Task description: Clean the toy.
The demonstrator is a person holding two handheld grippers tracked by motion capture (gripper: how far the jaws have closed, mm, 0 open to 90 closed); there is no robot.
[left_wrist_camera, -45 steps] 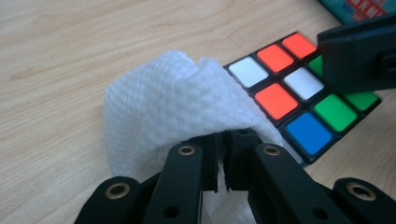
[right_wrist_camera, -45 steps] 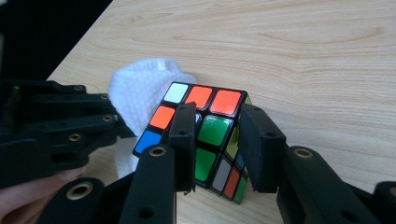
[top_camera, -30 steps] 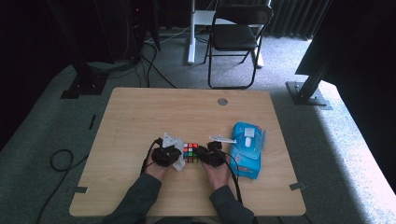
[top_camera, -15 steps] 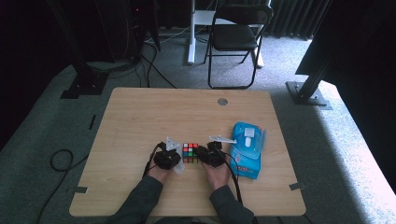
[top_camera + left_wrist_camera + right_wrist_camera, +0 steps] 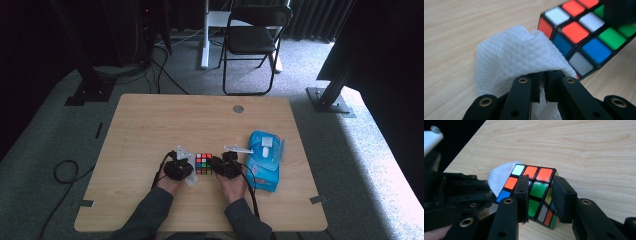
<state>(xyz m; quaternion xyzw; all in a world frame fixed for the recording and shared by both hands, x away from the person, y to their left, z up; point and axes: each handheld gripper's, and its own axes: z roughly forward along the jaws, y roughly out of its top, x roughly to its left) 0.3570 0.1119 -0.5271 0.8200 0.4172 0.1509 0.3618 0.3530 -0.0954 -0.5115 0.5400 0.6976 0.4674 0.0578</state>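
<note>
Since the earlier frame the left tool (image 5: 189, 169) has edged slightly, its jaws pinched on a white textured wipe (image 5: 516, 55) against the multicoloured puzzle cube (image 5: 203, 163) at frame centre. The right tool (image 5: 539, 195) clamps the cube on the wooden counter (image 5: 150, 125).

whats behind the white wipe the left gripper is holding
The puzzle cube sits right behind the white wipe, against it. Its near corner and part of the lower face are covered by the wipe, so those stickers cannot be seen.
</note>
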